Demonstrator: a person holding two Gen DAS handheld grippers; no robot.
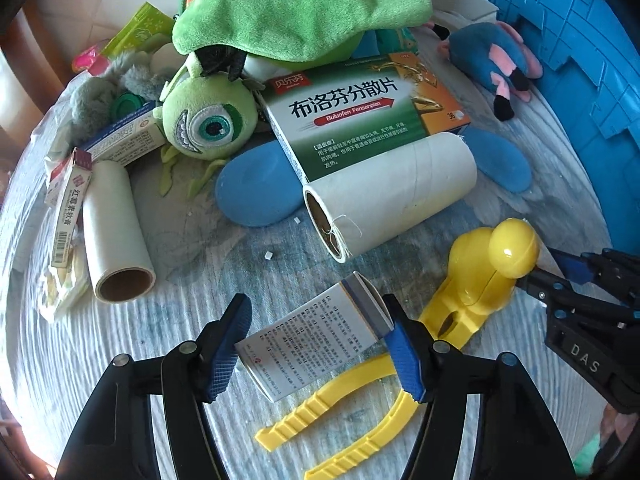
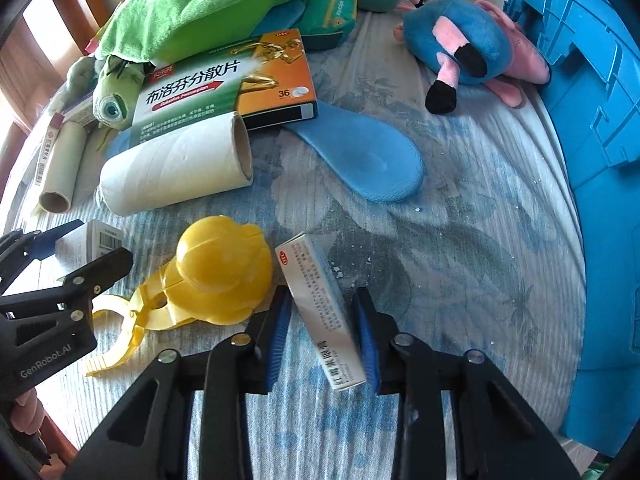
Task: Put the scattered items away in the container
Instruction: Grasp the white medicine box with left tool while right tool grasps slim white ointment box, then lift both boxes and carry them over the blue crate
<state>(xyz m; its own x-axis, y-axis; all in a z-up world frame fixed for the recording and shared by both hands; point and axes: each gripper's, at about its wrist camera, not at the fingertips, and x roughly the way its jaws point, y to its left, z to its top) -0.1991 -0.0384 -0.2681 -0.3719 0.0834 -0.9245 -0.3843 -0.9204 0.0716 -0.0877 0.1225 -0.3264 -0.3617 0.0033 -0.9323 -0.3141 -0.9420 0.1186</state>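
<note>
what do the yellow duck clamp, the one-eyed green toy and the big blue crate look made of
Yellow duck clamp: hard glossy plastic, judging by its sharp highlights and moulded seam. One-eyed green toy: soft plush fabric, with a fuzzy nap and a stitched eye. Blue crate: rigid matte plastic, with moulded ribs.

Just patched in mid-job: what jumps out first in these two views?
Each pair of tongs has a small medicine box between its pads: the left tongs a white printed box, the right tongs a slim carton. Between them lies a yellow duck-shaped clamp; the blue crate stands at right.
</note>
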